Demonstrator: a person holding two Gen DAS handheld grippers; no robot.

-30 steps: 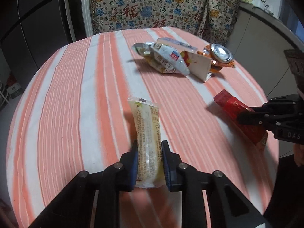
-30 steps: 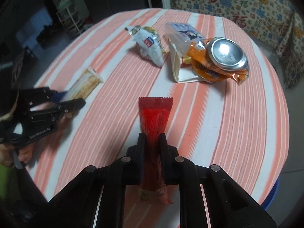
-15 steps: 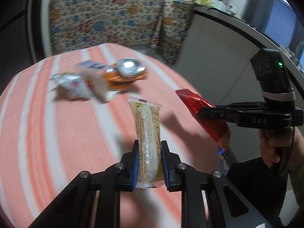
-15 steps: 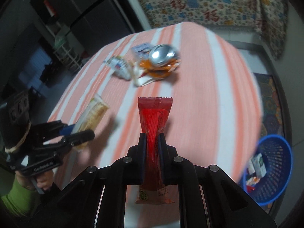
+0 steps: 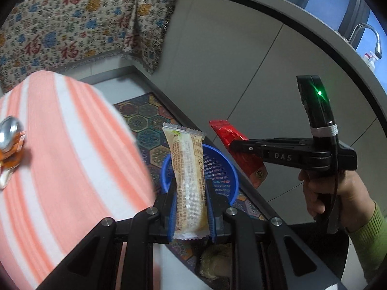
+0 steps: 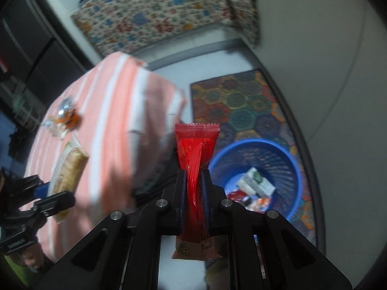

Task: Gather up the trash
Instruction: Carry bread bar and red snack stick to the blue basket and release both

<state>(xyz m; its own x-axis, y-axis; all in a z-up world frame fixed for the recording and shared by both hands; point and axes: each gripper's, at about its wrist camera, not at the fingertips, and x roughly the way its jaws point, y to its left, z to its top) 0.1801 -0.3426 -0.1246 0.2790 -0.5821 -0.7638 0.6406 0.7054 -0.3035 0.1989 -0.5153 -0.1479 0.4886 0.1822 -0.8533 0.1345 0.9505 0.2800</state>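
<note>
Both claws swung off the tabletop point(image 5: 60, 145): my left claw point(image 5: 191, 200) clamps the beige wrapper point(image 5: 188, 169), right claw point(image 6: 193, 188) clamps the red wrapper point(image 6: 196, 149), both above the blue basket point(image 6: 290, 154) on the floor beside the tabletop edge.

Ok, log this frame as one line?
left tongs: shut on beige wrapper | right tongs: shut on red wrapper | both off table, near blue basket

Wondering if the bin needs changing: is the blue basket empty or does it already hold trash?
Not empty. The blue basket on the floor holds a white carton and wrappers at its bottom.
</note>
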